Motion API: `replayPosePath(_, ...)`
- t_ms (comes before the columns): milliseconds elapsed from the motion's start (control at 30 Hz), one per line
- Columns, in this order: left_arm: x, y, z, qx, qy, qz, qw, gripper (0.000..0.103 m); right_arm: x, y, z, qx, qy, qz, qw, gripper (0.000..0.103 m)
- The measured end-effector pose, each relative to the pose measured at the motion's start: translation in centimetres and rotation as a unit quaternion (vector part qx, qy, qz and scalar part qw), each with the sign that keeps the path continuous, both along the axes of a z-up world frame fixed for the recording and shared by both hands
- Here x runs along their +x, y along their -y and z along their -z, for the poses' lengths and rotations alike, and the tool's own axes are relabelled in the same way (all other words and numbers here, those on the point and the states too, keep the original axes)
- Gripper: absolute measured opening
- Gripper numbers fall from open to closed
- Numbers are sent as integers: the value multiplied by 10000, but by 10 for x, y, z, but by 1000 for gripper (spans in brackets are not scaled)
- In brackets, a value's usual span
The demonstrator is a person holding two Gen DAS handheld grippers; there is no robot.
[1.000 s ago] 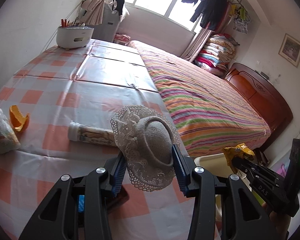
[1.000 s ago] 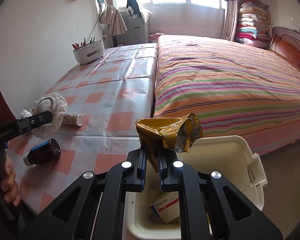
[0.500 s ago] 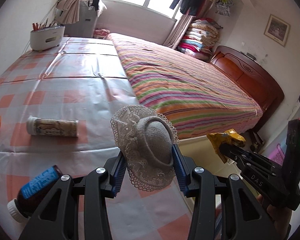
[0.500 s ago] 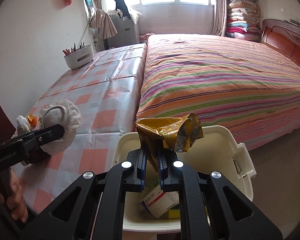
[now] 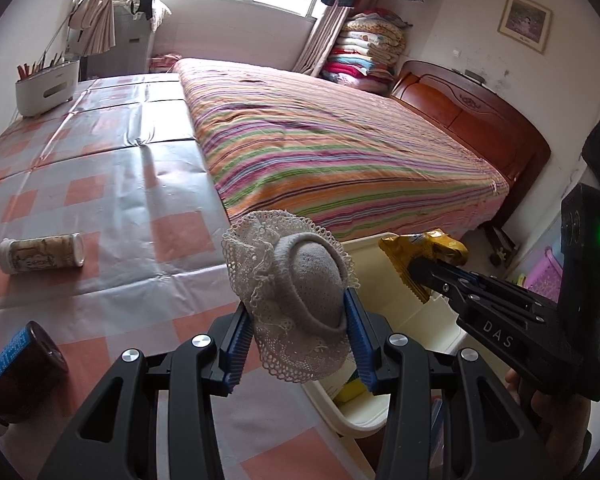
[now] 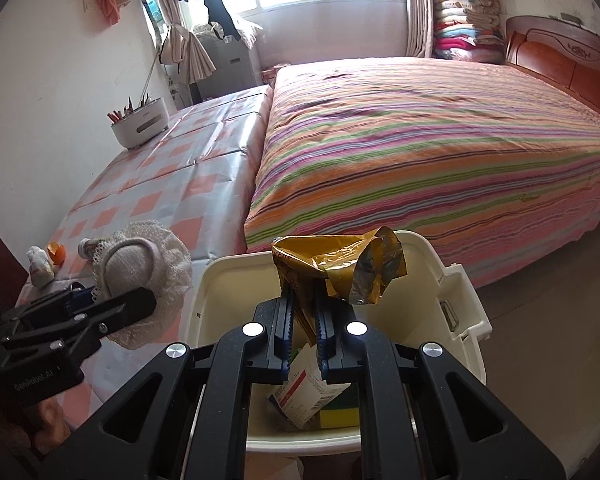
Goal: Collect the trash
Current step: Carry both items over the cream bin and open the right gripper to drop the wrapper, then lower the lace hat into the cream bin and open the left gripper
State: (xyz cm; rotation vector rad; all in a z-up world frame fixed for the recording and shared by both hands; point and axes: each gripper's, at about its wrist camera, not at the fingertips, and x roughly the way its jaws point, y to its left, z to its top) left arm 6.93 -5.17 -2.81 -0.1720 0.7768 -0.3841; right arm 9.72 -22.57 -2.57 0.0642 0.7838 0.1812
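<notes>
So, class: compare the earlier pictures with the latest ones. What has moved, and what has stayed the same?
Both grippers have travelled from the table toward the cream bin. The right gripper with its gold wrapper now hangs over the bin's opening; the left gripper with the lace hat nears its rim. Neither grip was released. The bottles on the table stayed put.

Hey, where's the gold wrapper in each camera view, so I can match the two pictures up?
Left wrist: the wrapper is at right of centre, in the right gripper.
Right wrist: the wrapper is at centre, pinched in the jaws above the bin.
Shared landmark: the striped bed.
</notes>
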Motion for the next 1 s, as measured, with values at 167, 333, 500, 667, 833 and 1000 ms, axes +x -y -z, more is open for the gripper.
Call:
replayPosePath(167, 2, 13, 6, 43, -68, 117, 9999, 43, -1, 8, -2, 217, -4, 90, 9997, 10)
replayPosePath(333, 3, 20, 9, 66, -105, 163, 9998, 43, 0, 16, 3, 391, -44, 194, 9990, 13)
replayPosePath(500, 3, 23, 10, 71, -138, 177, 9997, 43, 0, 24, 4, 543, -18, 335, 9980, 67)
replayPosePath(667, 4, 27, 11, 72, -158, 200, 9996, 43, -6, 34, -9, 796, 247, 491, 9953, 68)
replayPosePath(833, 6, 31, 14, 81, -202, 237, 9995, 43, -10, 43, -14, 1117, 395, 598, 9911, 68)
replayPosePath(1000, 8, 35, 15, 64, -237, 308, 9992, 43, -18, 57, -25, 1346, 728, 816, 9849, 69)
